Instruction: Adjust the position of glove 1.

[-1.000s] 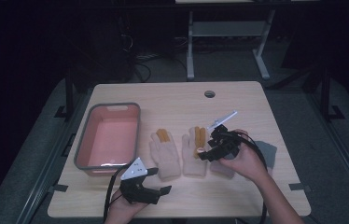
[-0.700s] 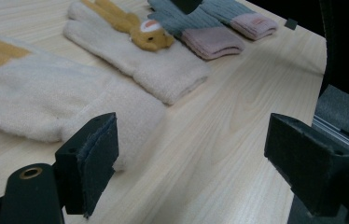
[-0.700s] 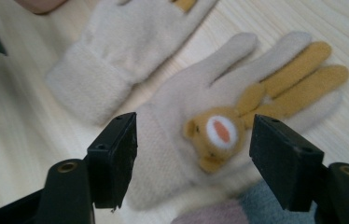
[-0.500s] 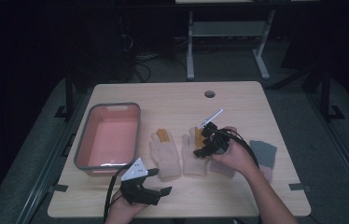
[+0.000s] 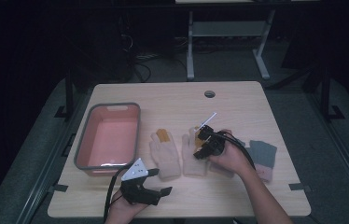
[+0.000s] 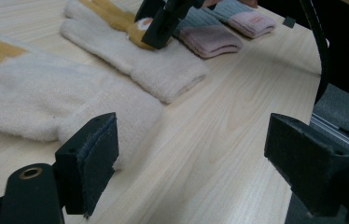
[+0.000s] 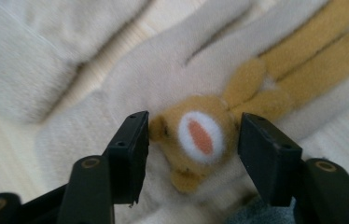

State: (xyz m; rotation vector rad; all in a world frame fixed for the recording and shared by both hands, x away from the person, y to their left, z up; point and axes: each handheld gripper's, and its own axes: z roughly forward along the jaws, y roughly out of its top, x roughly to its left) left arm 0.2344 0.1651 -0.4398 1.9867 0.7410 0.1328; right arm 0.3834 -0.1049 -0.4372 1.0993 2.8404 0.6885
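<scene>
Right gripper view: cream glove [image 7: 116,93] with tan animal face [image 7: 196,135] between parted right tongs [image 7: 192,144].

- Dim high view: the pale wooden table [image 5: 238,100] is lit from above amid dark surroundings.
- Close views brighter; the cream fleece glove [image 7: 116,88] looks softly blurred.
</scene>
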